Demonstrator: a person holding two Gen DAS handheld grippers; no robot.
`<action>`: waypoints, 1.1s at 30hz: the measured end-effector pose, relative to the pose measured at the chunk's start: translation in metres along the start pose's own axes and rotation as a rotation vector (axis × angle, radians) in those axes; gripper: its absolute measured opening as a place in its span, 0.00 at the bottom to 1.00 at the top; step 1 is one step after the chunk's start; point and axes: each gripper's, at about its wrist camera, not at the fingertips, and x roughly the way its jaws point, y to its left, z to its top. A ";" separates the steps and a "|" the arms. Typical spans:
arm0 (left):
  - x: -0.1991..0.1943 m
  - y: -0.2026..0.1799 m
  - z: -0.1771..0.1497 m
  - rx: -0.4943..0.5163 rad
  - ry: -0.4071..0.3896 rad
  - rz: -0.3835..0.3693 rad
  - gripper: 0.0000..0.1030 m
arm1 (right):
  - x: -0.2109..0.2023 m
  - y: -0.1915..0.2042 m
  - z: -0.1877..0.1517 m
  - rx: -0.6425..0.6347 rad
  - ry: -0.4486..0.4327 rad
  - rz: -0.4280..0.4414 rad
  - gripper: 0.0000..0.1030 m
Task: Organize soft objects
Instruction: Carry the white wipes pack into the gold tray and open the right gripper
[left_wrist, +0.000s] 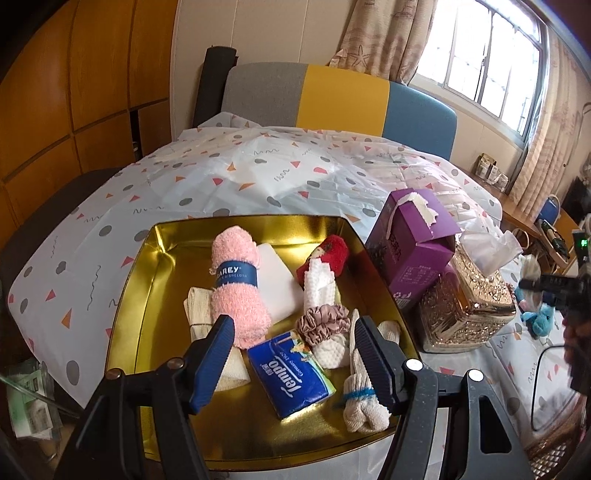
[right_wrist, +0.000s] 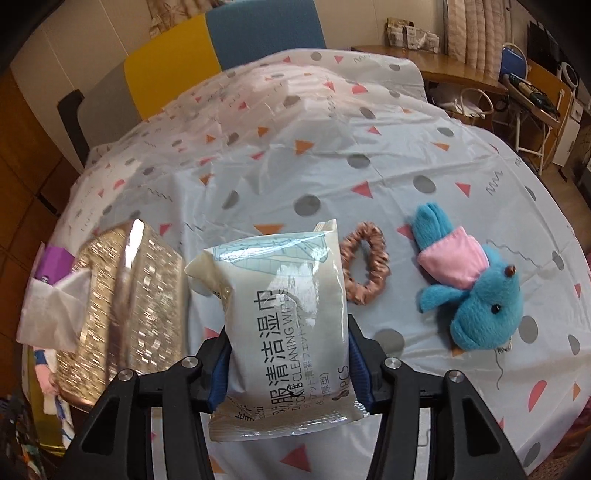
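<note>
Soft objects are lying packed in a gold tin (left_wrist: 129, 280) that is filling the lower middle of the left wrist view: a pink fluffy cloth roll (left_wrist: 236, 284) with a blue band, a white folded pad (left_wrist: 279, 280), a red plush piece (left_wrist: 327, 254), a mauve scrunchie (left_wrist: 324, 318), a blue Tempo tissue pack (left_wrist: 290, 376) and a knitted cream bundle (left_wrist: 364, 402) tied with blue thread. The left gripper (left_wrist: 297, 363) is hovering over the near edge of the tin with its fingers (left_wrist: 218, 354) spread apart, pinching nothing. To the right of the tin a purple carton (left_wrist: 410, 251) and an ornate gold tissue box (left_wrist: 469, 306) are standing on the patterned sheet (left_wrist: 221, 173) covering the bed.

In the right wrist view, the right gripper (right_wrist: 286, 360) is pinching a wet wipes pack (right_wrist: 284, 306) by its lower half, the pack standing upright in the centre of the frame (its print is partly glare-washed). Right of it, a second scrunchie (right_wrist: 364, 264) is lying flat on the sheet, and further right a blue plush toy (right_wrist: 476, 288) with a pink patch is lying on its side, apart from the scrunchie. The gold tissue box is showing blurred at the left edge.
</note>
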 end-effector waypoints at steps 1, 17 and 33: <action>0.001 0.001 -0.001 -0.005 0.003 0.000 0.66 | -0.003 0.004 0.004 -0.005 -0.010 -0.002 0.52; -0.011 0.081 0.007 -0.177 -0.051 0.164 0.66 | -0.081 0.203 0.012 -0.385 -0.132 0.376 0.52; -0.012 0.112 0.002 -0.239 -0.050 0.225 0.68 | 0.043 0.358 -0.162 -0.713 0.352 0.517 0.54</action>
